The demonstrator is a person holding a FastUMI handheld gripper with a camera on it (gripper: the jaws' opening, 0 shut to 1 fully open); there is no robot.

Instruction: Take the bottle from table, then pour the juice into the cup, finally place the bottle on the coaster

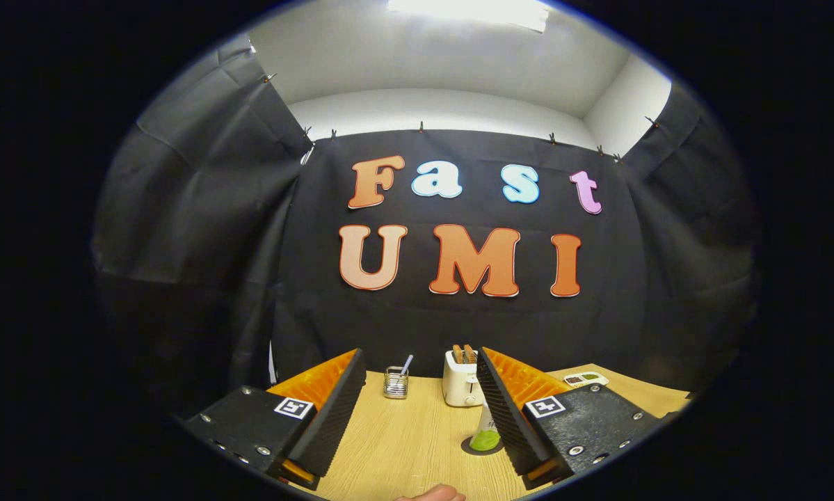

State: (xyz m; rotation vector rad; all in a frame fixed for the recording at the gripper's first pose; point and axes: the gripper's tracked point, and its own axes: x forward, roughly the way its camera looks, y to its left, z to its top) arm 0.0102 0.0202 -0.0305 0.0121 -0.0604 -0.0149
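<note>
My gripper (pixel 420 356) is open above the wooden table (pixel 403 445), and nothing is pressed between its fingers. A small bottle (pixel 485 426) with green juice in its base stands upright just inside the right finger, which hides part of it. Under the bottle's base a dark round coaster (pixel 474 449) shows. It is not clear whether the finger touches the bottle. Farther ahead, nearer the left finger's tip, a small clear cup (pixel 395 383) stands with a thin stick in it.
A white toaster (pixel 460 381) with two slices in it stands at the back of the table by the right fingertip. A small white device (pixel 585 379) lies at the far right. Part of a person's hand (pixel 434 494) shows at the near edge.
</note>
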